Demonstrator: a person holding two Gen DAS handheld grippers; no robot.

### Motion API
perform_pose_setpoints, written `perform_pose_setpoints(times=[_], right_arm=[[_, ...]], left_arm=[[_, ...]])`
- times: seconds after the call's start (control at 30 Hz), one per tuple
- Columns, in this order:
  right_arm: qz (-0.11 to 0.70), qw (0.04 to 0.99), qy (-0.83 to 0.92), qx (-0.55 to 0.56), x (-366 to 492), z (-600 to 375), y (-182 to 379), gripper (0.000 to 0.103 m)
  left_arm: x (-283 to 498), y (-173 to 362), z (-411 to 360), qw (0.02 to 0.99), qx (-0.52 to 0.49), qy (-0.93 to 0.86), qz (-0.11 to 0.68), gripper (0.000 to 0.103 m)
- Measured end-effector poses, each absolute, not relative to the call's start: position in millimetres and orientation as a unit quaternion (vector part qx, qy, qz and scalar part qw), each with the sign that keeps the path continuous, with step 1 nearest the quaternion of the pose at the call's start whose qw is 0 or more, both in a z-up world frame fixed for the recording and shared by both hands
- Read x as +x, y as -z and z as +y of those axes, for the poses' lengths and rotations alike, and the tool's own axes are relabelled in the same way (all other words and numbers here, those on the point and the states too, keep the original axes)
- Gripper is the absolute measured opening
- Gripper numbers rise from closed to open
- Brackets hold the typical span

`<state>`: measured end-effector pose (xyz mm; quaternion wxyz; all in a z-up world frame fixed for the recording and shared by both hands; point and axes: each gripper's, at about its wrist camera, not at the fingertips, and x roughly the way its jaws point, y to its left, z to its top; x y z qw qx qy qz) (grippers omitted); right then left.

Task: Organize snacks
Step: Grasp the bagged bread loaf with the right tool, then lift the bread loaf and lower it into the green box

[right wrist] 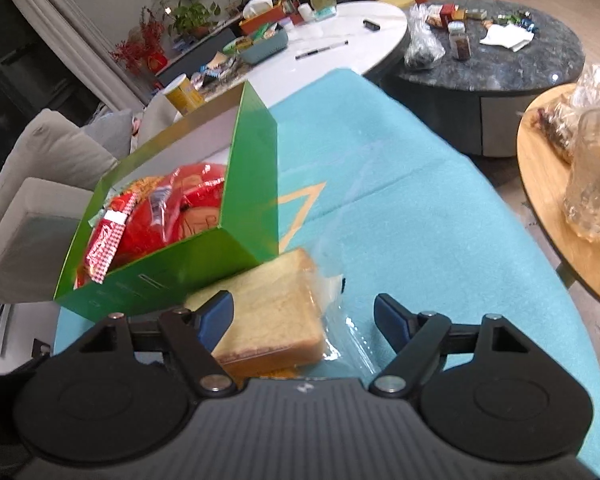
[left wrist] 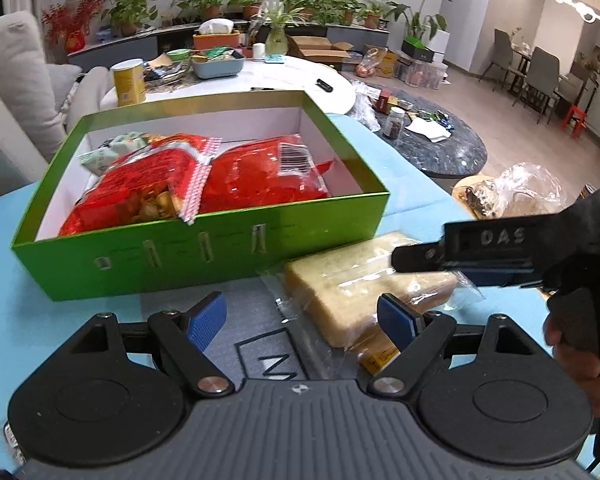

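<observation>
a: checking hazards first. where is the item, and what could fail?

b: the wrapped bread (right wrist: 276, 312) lies flat on the teal mat (right wrist: 420, 216), just beside the near corner of the green box (left wrist: 204, 256). the box already holds red snack bags (left wrist: 236, 176), so free space inside is limited. likely faults, as a judgement: the loose clear wrapper extends past the loaf on the right side, and a pad could catch film alone, letting the loaf slip out on lifting. the slices are soft; excess closing force would crush them. the box wall stands close to the loaf, so a finger could snag or shove it.

a: state of each tool?

b: left gripper (left wrist: 300, 316): released, blue pads spread, nothing pressed between them; the loaf's near end sits by the right pad only. right gripper (right wrist: 304, 316): also released, jaws wide. the loaf lies between its fingers, nearer the left pad, which overlaps its edge; firm contact cannot be confirmed.

a: pose?

b: both tools point forward and downward at the mat, fingers roughly level with each other. in the left wrist view the right gripper enters from the right side, held by a hand (left wrist: 576, 360), and hangs over the far end of the loaf. the two tools converge on one item, so collision between them is a further risk.
</observation>
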<state>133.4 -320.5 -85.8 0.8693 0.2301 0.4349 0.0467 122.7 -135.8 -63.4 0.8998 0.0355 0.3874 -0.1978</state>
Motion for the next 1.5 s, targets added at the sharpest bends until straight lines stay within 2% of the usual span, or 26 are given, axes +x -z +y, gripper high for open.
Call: perform_pose_setpoints(times=[0.2, 0.23, 0.3, 0.47, 0.53, 0.7, 0.83, 1.1, 1.4, 1.5], right_arm=[[0.440, 0.864, -0.074, 0.235, 134.9, -314.8, 89.1, 0.063], [0.440, 0.862, -0.081, 0.238, 134.5, -314.2, 88.7, 0.060], [0.441, 0.859, -0.090, 0.241, 132.0, -312.4, 87.3, 0.058], [0.439, 0.860, -0.101, 0.242, 121.7, -303.6, 81.5, 0.058], [0.435, 0.858, -0.123, 0.246, 115.7, -296.2, 75.4, 0.058], [0.425, 0.870, -0.137, 0.208, 104.2, -271.6, 57.7, 0.058], [0.432, 0.879, -0.096, 0.175, 101.0, -269.4, 63.3, 0.058], [0.433, 0.866, -0.091, 0.232, 100.7, -285.9, 64.9, 0.058], [0.449, 0.854, -0.102, 0.244, 115.4, -274.9, 73.0, 0.063], [0.454, 0.852, -0.103, 0.238, 120.5, -270.7, 75.6, 0.063]], left_arm=[[130.1, 76.9, -149.6, 0.886, 0.040, 0.229, 0.401, 0.079], [129.9, 77.7, -150.0, 0.884, 0.037, 0.237, 0.402, 0.074], [125.8, 77.0, -150.3, 0.884, 0.038, 0.240, 0.400, 0.073], [109.2, 67.1, -143.8, 0.880, 0.036, 0.272, 0.388, 0.061], [101.1, 61.1, -140.5, 0.876, 0.023, 0.291, 0.385, 0.060], [81.9, 52.6, -133.7, 0.892, 0.060, 0.264, 0.362, 0.065], [85.2, 53.7, -112.4, 0.904, 0.042, 0.215, 0.366, 0.077], [111.5, 52.6, -79.3, 0.915, 0.006, 0.161, 0.370, 0.078], [124.1, 78.2, -91.1, 0.892, 0.016, 0.201, 0.405, 0.078], [123.0, 88.0, -93.1, 0.885, 0.009, 0.217, 0.411, 0.084]])
